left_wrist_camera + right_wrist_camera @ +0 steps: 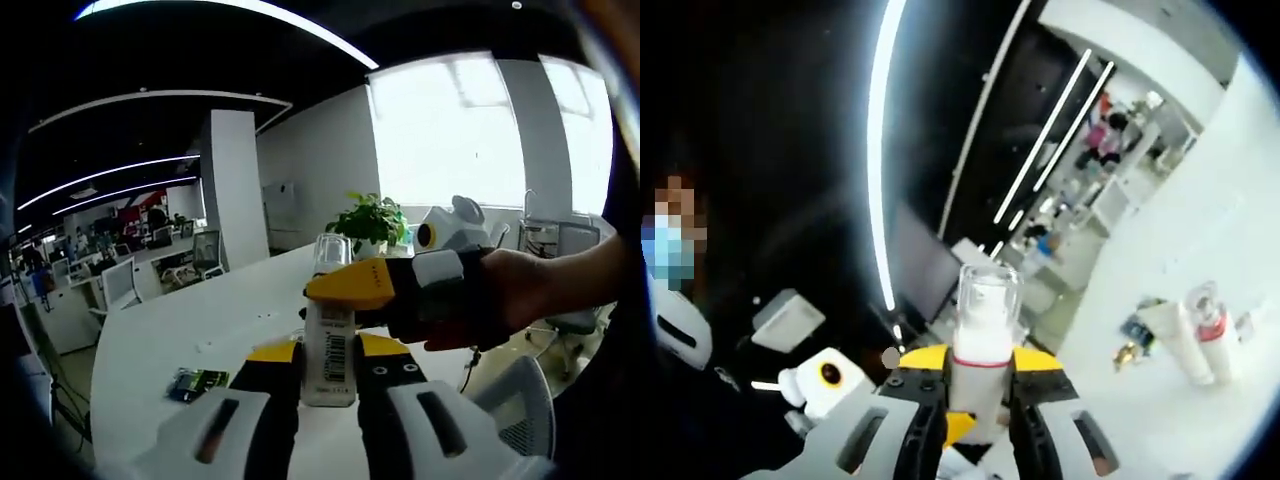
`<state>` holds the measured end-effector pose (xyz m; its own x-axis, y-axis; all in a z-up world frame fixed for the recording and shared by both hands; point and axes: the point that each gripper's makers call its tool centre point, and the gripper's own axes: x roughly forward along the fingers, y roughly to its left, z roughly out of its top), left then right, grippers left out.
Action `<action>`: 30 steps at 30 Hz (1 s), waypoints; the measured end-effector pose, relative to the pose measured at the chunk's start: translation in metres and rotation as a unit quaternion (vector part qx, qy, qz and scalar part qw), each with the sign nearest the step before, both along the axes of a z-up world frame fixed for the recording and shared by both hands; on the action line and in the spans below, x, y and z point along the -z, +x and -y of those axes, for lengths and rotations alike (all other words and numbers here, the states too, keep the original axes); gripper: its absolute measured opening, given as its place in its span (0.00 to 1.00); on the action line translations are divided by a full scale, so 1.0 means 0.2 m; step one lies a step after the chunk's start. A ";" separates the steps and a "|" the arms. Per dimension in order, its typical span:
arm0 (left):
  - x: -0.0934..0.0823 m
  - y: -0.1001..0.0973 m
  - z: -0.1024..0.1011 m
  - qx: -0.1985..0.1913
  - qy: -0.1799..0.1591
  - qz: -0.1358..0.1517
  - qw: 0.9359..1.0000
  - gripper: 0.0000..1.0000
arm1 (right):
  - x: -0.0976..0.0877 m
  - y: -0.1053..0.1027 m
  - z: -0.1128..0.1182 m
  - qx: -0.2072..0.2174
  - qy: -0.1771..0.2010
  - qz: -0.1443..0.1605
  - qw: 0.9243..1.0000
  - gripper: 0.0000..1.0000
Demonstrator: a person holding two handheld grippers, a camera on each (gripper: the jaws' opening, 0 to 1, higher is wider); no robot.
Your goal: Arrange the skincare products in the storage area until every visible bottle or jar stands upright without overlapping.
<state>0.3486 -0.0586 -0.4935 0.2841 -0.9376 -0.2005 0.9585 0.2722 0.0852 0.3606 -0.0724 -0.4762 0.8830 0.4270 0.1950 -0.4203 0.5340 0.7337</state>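
Note:
A white bottle (329, 335) with a clear cap and a barcode label stands on the white table (180, 330), and my left gripper (329, 356) is shut on its lower body. My right gripper (362, 286), held by a gloved hand (500, 295), comes in from the right and clamps the same bottle higher up. In the right gripper view the bottle (986, 320) rises between the yellow tips of my right gripper (980, 378), clear cap on top. Farther along the table lie a white tube (1173, 342) and a bottle with a red band (1212, 338), side by side.
A small dark green packet (196, 383) lies on the table to the left of the jaws. A potted plant (374, 220) stands at the far edge. A mesh chair (520, 405) is at the lower right. A small gold item (1127, 353) and a packet (1136, 326) rest near the tube.

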 end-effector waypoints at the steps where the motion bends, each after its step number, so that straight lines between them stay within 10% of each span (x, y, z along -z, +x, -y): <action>1: 0.00 0.00 0.00 0.002 -0.003 -0.002 1.000 0.22 | -0.01 0.00 0.00 0.000 -0.004 0.001 1.000 0.17; 10: 0.02 -0.08 -0.01 0.077 -0.012 -0.047 0.996 0.40 | -0.10 -0.06 -0.02 -0.046 -0.024 0.051 0.997 0.13; 12: -0.01 -0.12 -0.01 0.101 -0.041 -0.098 0.989 0.44 | -0.12 -0.10 -0.04 -0.078 -0.043 0.069 0.994 0.13; 19: -0.11 -0.22 -0.09 0.199 -0.110 -0.249 0.941 0.49 | -0.31 -0.28 -0.17 -0.204 -0.064 0.160 0.964 0.13; 22: -0.19 -0.31 -0.15 0.274 -0.138 -0.317 0.898 0.50 | -0.36 -0.33 -0.23 -0.256 -0.082 0.178 0.947 0.13; 30: -0.25 -0.39 -0.22 0.346 -0.140 -0.331 0.867 0.47 | -0.40 -0.45 -0.38 -0.368 -0.107 0.211 0.899 0.13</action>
